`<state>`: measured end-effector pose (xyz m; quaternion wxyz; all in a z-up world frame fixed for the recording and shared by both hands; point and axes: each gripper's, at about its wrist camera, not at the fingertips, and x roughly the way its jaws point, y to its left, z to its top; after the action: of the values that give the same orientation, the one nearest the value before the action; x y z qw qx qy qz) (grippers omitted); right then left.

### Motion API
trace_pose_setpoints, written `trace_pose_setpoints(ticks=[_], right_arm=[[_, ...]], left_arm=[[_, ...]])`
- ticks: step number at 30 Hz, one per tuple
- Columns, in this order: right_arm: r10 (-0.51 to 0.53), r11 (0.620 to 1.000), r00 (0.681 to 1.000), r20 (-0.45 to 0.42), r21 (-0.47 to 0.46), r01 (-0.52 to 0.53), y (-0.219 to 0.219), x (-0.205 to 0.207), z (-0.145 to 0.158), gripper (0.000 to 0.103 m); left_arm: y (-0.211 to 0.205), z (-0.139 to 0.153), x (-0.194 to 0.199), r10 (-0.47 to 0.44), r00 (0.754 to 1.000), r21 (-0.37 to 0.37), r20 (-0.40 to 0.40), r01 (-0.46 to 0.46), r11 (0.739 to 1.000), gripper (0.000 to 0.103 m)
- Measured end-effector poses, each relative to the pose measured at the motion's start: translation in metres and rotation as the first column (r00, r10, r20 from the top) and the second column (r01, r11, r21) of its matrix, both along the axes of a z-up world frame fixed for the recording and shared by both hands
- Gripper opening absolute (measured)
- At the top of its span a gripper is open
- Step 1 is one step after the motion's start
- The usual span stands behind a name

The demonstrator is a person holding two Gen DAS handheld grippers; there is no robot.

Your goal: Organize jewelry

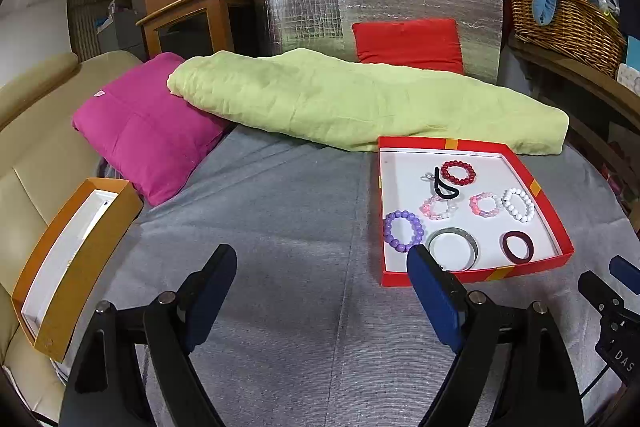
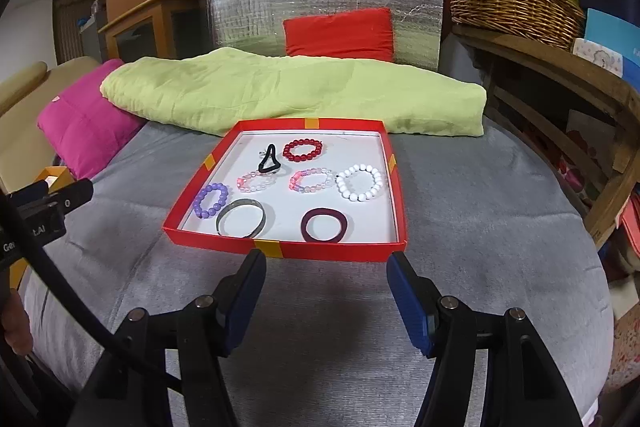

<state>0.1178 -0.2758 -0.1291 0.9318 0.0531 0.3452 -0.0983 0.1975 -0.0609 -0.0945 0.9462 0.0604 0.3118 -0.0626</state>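
Both the left gripper (image 1: 322, 269) and the right gripper (image 2: 326, 273) hover with jaws wide and empty over the grey bed cover (image 2: 480, 227). At the right gripper's twelve o'clock lies the red tray (image 2: 340, 254) of bracelets: the white beaded bracelet (image 2: 359, 183) looks light, stretchy and apt to roll, best pinched across one side of its loop, while the metal bangle (image 2: 241, 218) looks stiff and slippery. The cover is probably soft and yielding; an orange box (image 1: 70, 267) waits at the left gripper's nine o'clock, cushions and a wicker basket (image 2: 516, 7) beyond.

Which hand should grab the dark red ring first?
Probably the right gripper: open, facing the red tray, ring just ahead. The left gripper is aimed beside the tray.
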Motion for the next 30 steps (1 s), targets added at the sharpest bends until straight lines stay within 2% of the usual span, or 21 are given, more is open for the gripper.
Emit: trace_pose_setpoints(ticks=[30], right_arm=[[0.016,1.000,1.000,0.011,-0.026,-0.016,0.0026,-0.0017,0.0025,0.067]], left_arm=[[-0.0043,0.0007,-0.0041,-0.023,1.000,0.007,0.005,0.023,1.000,0.087]])
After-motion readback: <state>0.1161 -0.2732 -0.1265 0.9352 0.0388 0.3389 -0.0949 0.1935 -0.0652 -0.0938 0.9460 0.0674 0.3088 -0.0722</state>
